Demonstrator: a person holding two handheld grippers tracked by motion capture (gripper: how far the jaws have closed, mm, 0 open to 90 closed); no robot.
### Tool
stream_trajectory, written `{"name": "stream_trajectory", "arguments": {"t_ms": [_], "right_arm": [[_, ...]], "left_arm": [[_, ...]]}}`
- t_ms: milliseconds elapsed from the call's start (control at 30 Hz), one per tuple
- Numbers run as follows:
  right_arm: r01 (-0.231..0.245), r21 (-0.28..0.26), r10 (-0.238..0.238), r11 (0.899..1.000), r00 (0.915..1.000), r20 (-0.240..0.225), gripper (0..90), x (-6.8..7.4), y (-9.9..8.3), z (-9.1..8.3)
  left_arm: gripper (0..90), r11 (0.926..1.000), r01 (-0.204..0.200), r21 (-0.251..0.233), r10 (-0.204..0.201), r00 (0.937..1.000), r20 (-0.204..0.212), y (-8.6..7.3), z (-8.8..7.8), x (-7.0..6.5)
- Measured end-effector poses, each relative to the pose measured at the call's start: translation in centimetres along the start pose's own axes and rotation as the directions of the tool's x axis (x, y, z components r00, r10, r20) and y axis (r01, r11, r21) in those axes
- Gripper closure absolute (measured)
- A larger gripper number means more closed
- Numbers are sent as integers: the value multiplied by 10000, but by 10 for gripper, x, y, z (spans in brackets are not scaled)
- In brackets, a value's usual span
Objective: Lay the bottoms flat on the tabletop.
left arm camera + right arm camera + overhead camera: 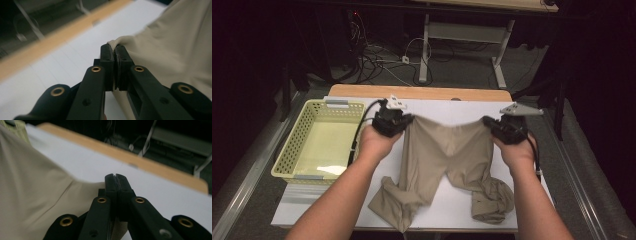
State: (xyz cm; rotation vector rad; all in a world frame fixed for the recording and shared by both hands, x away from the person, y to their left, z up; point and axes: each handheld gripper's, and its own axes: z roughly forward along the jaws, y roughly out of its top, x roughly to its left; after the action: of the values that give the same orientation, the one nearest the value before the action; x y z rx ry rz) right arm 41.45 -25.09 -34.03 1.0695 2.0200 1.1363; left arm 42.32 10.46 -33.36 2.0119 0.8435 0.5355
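At the far left of the high view a yellow basket (pixel 319 140) is seen standing on the table (pixel 447 106), its near wall just beside the left forearm and well clear of the cloth. To its right the left tool (pixel 408 120) is held up above the table, and in the left gripper view its jaws are pressed fully together on a corner of the waistband of the beige trousers (pixel 447 155), a fold of hem being pinched between the pads (pixel 109 53). The waistband is stretched, with a slight sag, from that tool across to the right tool (pixel 488 121), whose jaws are likewise closed tight on the other corner, as is shown in the right gripper view (pixel 115 182). The garment's long axis is thus laid from the tools back toward the person: the seat hangs lifted between the two hands, while both legs are left crumpled on the near part of the table. Each hand is equally near its own corner. Both forearms are extended forward, roughly parallel, with the wrists level and the tools turned inward toward each other. The coming move is judged to depend on the waistband being kept taut while the legs are drawn straight.
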Motion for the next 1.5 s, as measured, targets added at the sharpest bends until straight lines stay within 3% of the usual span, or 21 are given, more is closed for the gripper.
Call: {"name": "stream_trajectory", "arguments": {"t_ms": [67, 133, 167, 200, 233, 267, 333, 467, 633, 733, 767, 833, 900, 967, 1033, 1133, 1233, 1300, 1367, 1433, 1500], "right_arm": [[28, -426, -18, 9991, 9997, 243, 899, -5, 10, -1], [-323, -598, 353, 9977, 9981, 496, 870, -11, 7, 8], [-440, -383, 463, 9983, 9970, 617, 715, -12, 1, 18], [-652, 113, 643, 9978, 9958, 644, 608, -12, -9, 33], [-764, 439, 742, 9961, 9960, 500, 594, -12, -16, 41], [-892, 686, 871, 9937, 9957, 322, 582, -11, -25, 48], [-1066, 796, 1062, 9911, 9943, 91, 569, -6, -40, 54], [-1150, 1011, 1169, 9882, 9931, -131, 562, 2, -63, 52], [-1173, 849, 1197, 9895, 9925, -230, 548, 12, -84, 29], [-1202, 753, 1224, 9899, 9922, -254, 531, 21, -97, 10], [-1211, 714, 1233, 9901, 9920, -267, 526, 23, -102, 3], [-1360, 635, 1383, 9887, 9899, -318, 519, 29, -113, -10], [-1334, 624, 1353, 9891, 9904, -278, 515, 35, -123, -24], [-1272, 657, 1289, 9897, 9914, -212, 510, 40, -133, -38], [-1365, 681, 1383, 9883, 9901, -230, 502, 45, -143, -52], [-1457, 650, 1477, 9872, 9886, -274, 499, 53, -159, -69], [-1433, 499, 1450, 9884, 9889, -325, 499, 61, -175, -79], [-1429, 347, 1440, 9891, 9892, -284, 501, 66, -185, -80], [-1454, 443, 1474, 9884, 9880, -459, 489, 68, -188, -78], [-1316, 381, 1334, 9906, 9898, -509, 488, 69, -184, -77], [-1429, 199, 1438, 9895, 9879, -574, 478, 68, -182, -78]], "left_arm": [[846, 9995, 219, -223, -222, 9997, -137, 1, -3, 10], [838, 9969, 742, 273, -741, 9972, -64, -10, 11, 21], [782, 9877, 1115, 1097, -1130, 9936, 76, -21, 27, 26], [628, 9756, 1416, 1677, -1451, 9894, 86, -29, 37, 28], [500, 9622, 1718, 2115, -1752, 9845, -28, -40, 47, 28], [455, 9579, 1844, 2203, -1912, 9815, 100, -53, 53, 26], [455, 9578, 1813, 2231, -1919, 9810, 266, -68, 58, 17], [454, 9685, 1654, 1861, -1808, 9811, 686, -87, 54, -1], [454, 9834, 1304, 1262, -1439, 9841, 1041, -105, 34, -21], [452, 9876, 1270, 925, -1368, 9846, 1085, -121, 18, -32], [405, 9874, 1293, 914, -1384, 9852, 1013, -128, 12, -36], [402, 9870, 1362, 849, -1448, 9839, 1048, -141, 2, -41], [402, 9858, 1370, 970, -1472, 9832, 1074, -155, -7, -48], [400, 9845, 1153, 1323, -1287, 9869, 978, -166, -16, -54], [373, 9819, 1380, 1295, -1510, 9837, 971, -177, -28, -58], [372, 9827, 1451, 1151, -1554, 9841, 857, -188, -39, -60], [379, 9796, 1591, 1231, -1711, 9808, 939, -195, -39, -58], [399, 9723, 1812, 1480, -1995, 9725, 1199, -199, -34, -57], [401, 9702, 1551, 1860, -1786, 9770, 1169, -197, -30, -59], [443, 9709, 1416, 1933, -1655, 9796, 1137, -196, -29, -60], [562, 9719, 1302, 1959, -1573, 9789, 1301, -196, -29, -60]]}}
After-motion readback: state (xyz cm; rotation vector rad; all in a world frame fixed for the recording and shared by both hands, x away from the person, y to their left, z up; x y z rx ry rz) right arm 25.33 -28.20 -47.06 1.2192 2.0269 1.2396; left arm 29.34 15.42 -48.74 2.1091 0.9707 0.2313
